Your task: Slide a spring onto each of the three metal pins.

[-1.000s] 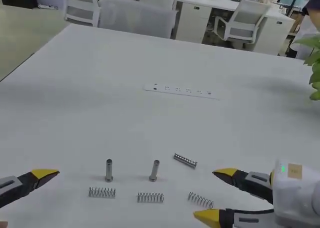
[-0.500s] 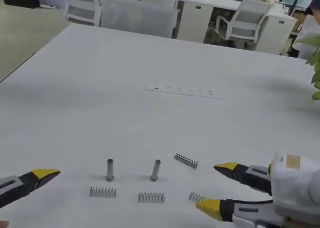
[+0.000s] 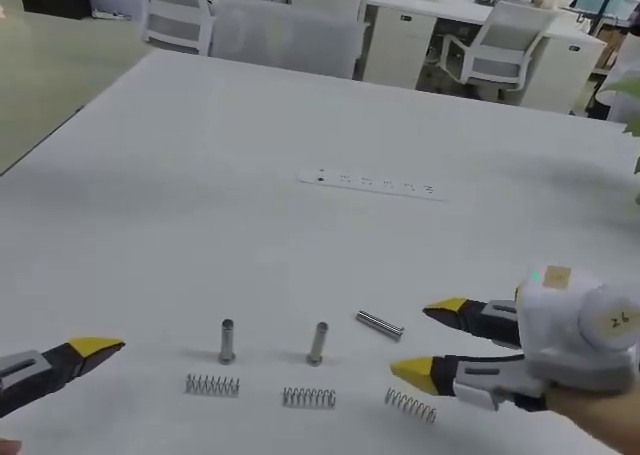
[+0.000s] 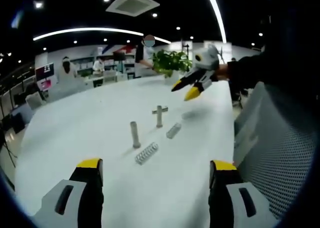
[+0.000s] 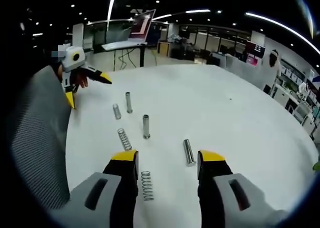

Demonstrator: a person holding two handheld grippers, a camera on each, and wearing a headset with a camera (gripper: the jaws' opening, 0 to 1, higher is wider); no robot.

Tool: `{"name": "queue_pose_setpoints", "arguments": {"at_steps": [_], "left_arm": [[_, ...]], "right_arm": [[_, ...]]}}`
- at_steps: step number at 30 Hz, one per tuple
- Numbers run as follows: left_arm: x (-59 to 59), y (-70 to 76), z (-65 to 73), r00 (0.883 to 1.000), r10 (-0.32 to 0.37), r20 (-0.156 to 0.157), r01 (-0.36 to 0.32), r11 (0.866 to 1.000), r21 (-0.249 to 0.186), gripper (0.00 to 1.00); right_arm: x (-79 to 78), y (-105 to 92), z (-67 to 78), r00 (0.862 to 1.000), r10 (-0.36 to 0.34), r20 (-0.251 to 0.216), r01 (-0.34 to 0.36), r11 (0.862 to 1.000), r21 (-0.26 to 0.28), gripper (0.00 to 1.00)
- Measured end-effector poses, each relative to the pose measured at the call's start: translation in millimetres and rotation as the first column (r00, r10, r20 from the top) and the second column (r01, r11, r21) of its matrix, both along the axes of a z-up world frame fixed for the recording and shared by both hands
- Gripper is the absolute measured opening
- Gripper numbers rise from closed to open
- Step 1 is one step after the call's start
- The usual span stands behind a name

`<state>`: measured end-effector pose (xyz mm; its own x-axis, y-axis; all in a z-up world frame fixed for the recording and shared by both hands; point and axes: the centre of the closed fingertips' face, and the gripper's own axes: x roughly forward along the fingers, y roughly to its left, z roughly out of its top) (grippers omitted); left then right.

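Observation:
Two metal pins stand upright on the white table [image 3: 300, 245], the left pin [image 3: 227, 340] and the middle pin [image 3: 319, 342]. A third pin [image 3: 380, 324] lies flat to their right. Three springs lie in a row in front: left spring [image 3: 212, 385], middle spring [image 3: 309, 398], right spring [image 3: 411, 405]. My right gripper [image 3: 428, 340] hovers open just right of the lying pin, above the right spring [image 5: 146, 184]; nothing is between its jaws. My left gripper [image 4: 156, 165] is open and empty at the left, well short of the left pin [image 4: 134, 134].
A white power strip [image 3: 372, 185] lies flat in the middle of the table. Office chairs [image 3: 495, 50] and desks stand beyond the far edge. Plant leaves [image 3: 630, 125] reach in at the right edge.
My right gripper has moved forward and slightly left, from beside the right spring to a spot next to the lying pin. The left gripper, pins and springs have stayed put.

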<state>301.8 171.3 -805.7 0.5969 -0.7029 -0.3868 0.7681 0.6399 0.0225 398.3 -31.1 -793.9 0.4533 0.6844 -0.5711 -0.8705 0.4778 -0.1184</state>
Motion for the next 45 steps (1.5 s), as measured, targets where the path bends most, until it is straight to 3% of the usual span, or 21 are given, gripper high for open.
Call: {"name": "queue_pose_setpoints", "arguments": {"at_steps": [26,39,45], "left_arm": [[0.4,0.8,-1.8,1.000,0.006,-0.008,-0.006,1.000,0.001,0.84],[1.2,3.8,-2.0,1.000,0.021,-0.007,-0.021,1.000,-0.006,0.83],[1.6,4.2,-3.8,1.000,0.025,-0.012,-0.025,1.000,-0.010,0.83]], "right_arm": [[53.5,28.0,-12.9,0.998,0.022,-0.067,-0.030,0.992,-0.126,0.36],[58.7,30.4,-42.0,0.991,0.022,-0.133,-0.056,0.964,-0.258,0.25],[65.0,24.9,-51.5,0.985,-0.028,-0.169,-0.026,0.950,-0.310,0.16]]}}
